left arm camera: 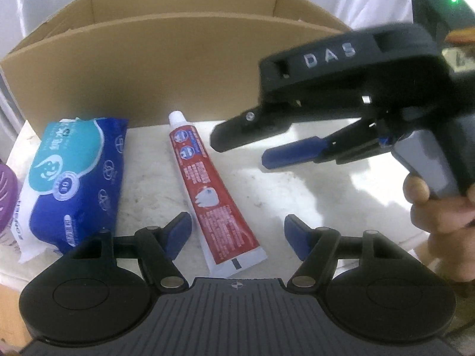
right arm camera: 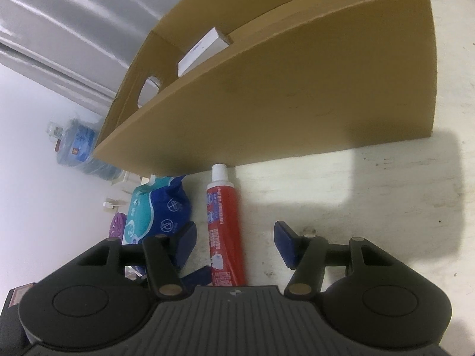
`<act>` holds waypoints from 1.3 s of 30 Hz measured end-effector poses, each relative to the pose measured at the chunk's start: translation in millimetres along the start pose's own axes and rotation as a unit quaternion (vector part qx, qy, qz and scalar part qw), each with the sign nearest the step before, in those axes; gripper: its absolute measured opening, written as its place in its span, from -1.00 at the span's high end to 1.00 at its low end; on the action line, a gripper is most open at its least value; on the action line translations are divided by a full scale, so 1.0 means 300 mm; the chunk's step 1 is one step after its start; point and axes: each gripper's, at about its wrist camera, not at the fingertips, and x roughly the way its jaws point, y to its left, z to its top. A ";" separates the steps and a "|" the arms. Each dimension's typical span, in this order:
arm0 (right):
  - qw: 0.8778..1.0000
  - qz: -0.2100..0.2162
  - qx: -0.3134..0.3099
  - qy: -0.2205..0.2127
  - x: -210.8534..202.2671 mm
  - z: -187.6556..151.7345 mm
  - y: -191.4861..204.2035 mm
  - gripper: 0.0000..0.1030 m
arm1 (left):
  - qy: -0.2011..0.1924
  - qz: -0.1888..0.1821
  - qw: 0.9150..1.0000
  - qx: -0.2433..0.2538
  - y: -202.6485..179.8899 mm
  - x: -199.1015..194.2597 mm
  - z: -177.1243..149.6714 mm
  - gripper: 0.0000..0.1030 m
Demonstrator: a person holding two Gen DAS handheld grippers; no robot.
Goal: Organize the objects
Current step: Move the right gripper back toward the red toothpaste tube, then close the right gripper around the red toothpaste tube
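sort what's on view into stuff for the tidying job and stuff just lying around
For the job:
- toothpaste tube
- blue wipes pack
- cardboard box
- purple item, partly seen

Lying about:
- water jug on the floor
- curtain

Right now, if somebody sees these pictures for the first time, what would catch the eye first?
First, the red toothpaste tube with a white cap lying on the pale table, its cap toward the large brown cardboard box behind. Left of it lies a blue and teal soft wipes pack. The right gripper hovers near the tube, jaws open.
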 end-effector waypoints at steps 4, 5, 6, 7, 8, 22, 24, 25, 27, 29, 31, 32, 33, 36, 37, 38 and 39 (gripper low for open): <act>1.000 -0.002 -0.004 -0.001 -0.006 0.000 0.000 -0.19 | -0.014 0.006 1.000 -0.006 0.037 -0.038 0.005 -0.35; 1.000 -0.002 -0.004 0.000 -0.003 0.001 0.001 -0.19 | -0.017 0.007 1.000 -0.008 0.047 -0.047 0.007 -0.35; 1.000 -0.003 -0.005 0.001 -0.003 0.002 0.002 -0.19 | -0.020 0.009 1.000 -0.008 0.055 -0.056 0.005 -0.35; 1.000 -0.003 -0.007 0.001 -0.003 0.003 0.004 -0.19 | -0.023 0.011 1.000 -0.009 0.063 -0.065 0.002 -0.35; 1.000 -0.004 -0.009 0.001 -0.003 0.003 0.007 -0.19 | -0.026 0.014 1.000 -0.011 0.073 -0.075 -0.002 -0.35; 0.995 -0.030 -0.095 0.004 -0.031 -0.006 0.086 -0.19 | -0.083 0.016 0.989 -0.121 0.139 -0.134 -0.009 -0.39; 0.993 -0.034 -0.115 0.006 -0.030 -0.010 0.104 -0.19 | -0.096 0.025 0.988 -0.114 0.117 -0.134 -0.006 -0.39; 0.991 -0.036 -0.125 0.007 -0.028 -0.009 0.114 -0.19 | -0.105 0.034 0.989 -0.100 0.098 -0.131 -0.005 -0.39; 0.989 -0.043 -0.143 0.008 -0.017 -0.009 0.136 -0.19 | -0.112 0.044 0.990 -0.074 0.060 -0.107 0.001 -0.36; 0.986 -0.051 -0.158 0.013 0.001 -0.009 0.154 -0.19 | -0.116 0.049 0.990 -0.056 0.029 -0.079 0.005 -0.27; 0.984 -0.059 -0.169 0.019 0.019 -0.011 0.168 -0.19 | -0.121 0.056 0.990 -0.045 0.002 -0.051 0.007 -0.19; 0.982 -0.065 -0.173 0.024 0.030 -0.012 0.176 -0.19 | -0.126 0.059 0.989 -0.045 -0.006 -0.050 0.003 -0.18; 0.981 -0.070 -0.178 0.028 0.039 -0.014 0.179 -0.19 | -0.128 0.057 0.989 -0.044 -0.013 -0.045 0.000 -0.17; 0.977 -0.085 -0.194 0.036 0.061 -0.020 0.195 -0.15 | -0.125 0.048 0.990 -0.046 -0.028 -0.028 -0.007 -0.07; 0.975 -0.088 -0.200 0.038 0.068 -0.021 0.202 -0.14 | -0.123 0.049 0.990 -0.049 -0.031 -0.020 -0.009 -0.03; 0.974 -0.088 -0.204 0.040 0.073 -0.021 0.206 -0.12 | -0.120 0.049 0.990 -0.053 -0.030 -0.012 -0.011 0.02; 0.973 -0.088 -0.208 0.040 0.078 -0.023 0.211 -0.07 | -0.116 0.049 0.990 -0.060 -0.028 -0.003 -0.012 0.05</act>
